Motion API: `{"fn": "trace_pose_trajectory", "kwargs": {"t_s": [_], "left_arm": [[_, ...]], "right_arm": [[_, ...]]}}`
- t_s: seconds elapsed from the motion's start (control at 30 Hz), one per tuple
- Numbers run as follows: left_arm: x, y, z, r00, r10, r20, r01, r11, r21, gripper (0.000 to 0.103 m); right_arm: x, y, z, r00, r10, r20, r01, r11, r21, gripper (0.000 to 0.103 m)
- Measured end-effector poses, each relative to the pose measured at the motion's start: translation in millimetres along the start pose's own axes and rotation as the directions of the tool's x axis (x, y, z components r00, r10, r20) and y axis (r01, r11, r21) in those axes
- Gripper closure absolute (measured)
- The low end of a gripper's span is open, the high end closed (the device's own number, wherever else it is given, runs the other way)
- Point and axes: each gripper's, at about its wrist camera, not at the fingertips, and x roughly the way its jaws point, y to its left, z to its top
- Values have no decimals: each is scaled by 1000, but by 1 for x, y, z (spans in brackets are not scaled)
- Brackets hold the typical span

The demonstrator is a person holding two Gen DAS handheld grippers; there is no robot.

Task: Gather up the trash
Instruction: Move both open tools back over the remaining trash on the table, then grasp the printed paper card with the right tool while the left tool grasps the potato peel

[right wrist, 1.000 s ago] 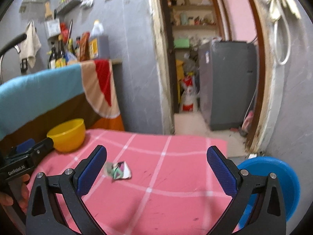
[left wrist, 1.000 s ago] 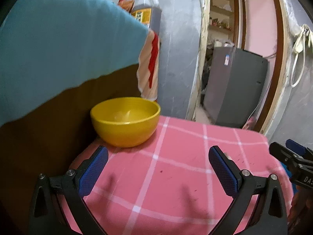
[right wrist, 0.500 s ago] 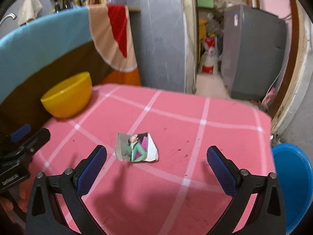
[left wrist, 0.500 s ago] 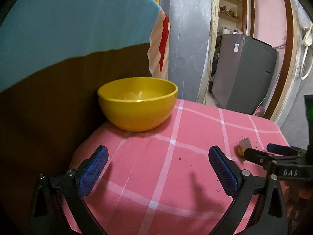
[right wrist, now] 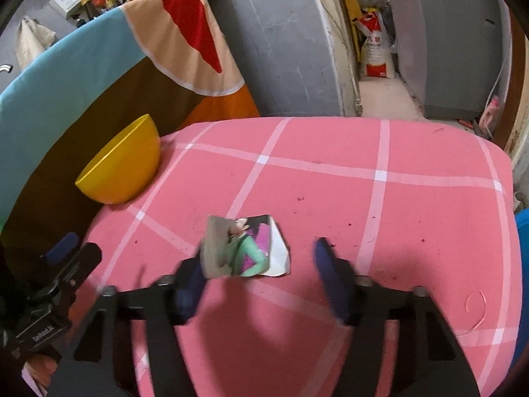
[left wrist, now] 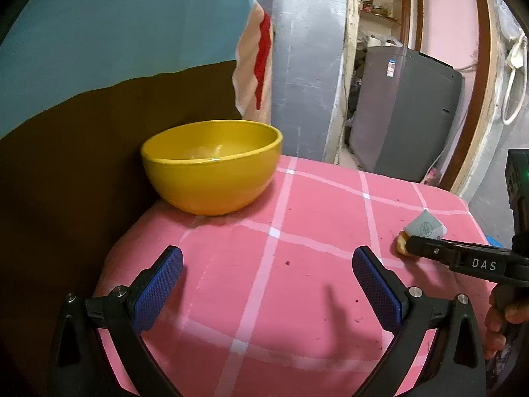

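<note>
Right wrist view: my right hand-held gripper [right wrist: 261,281] points down at the table [right wrist: 380,218], which is covered by a pink cloth with white checks. Its jaws are closing, motion-blurred, at a medium gap. A crumpled printed wrapper [right wrist: 246,251] lies on the cloth between the two blue pads [right wrist: 190,286]; the pad on the picture's left is at the wrapper's edge, while the other pad is apart from it, so no grip is made. A yellow bowl [right wrist: 122,165] stands at the table's far left edge, against a brown panel draped with a blue, red and cream cloth [right wrist: 79,76]. A blue tub [right wrist: 522,264] shows past the table's right edge. Left wrist view: my left hand-held gripper [left wrist: 267,284] hangs over the near part of the table with its jaws wide and nothing between them. The bowl [left wrist: 211,172] stands just ahead of it, with nothing visible inside. At the right edge of this view, a black finger of the right hand-held gripper [left wrist: 459,259] reaches to the wrapper [left wrist: 425,228], and my right hand [left wrist: 502,317] shows below it. A grey appliance [left wrist: 403,112] stands in the doorway beyond.
</note>
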Motion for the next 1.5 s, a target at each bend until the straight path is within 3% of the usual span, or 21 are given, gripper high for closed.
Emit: {"fn": "trace_pose_trajectory", "kwargs": {"t_s": [0.1,0.37,0.77,0.97,1.03,1.23,1.5], "left_arm": [[2,-6,2,1000,-18,-7,18,1000,10,2],[13,-33,7,994,-97,-47,101,992,79,2],[44,-91,17,973,-179,-149,212,944,254,4],[64,-116,24,958,-186,-218,248,918,308,24],[69,-125,24,955,-175,-238,251,907,337,37],[82,-136,22,943,-152,-297,260,893,367,61],[79,-140,17,939,-163,-302,272,890,365,76]], "right_arm": [[-2,-2,-1,1000,7,2,-7,1000,-1,69],[-18,-12,-7,998,-55,42,56,998,-19,69],[-40,-43,-18,986,-153,71,154,988,-5,69],[-48,-51,-24,981,-177,85,177,984,1,69],[-51,-53,-26,980,-178,89,178,984,8,69],[-55,-56,-29,980,-174,98,174,985,14,69],[-58,-58,-31,980,-168,105,166,986,22,69]]}}
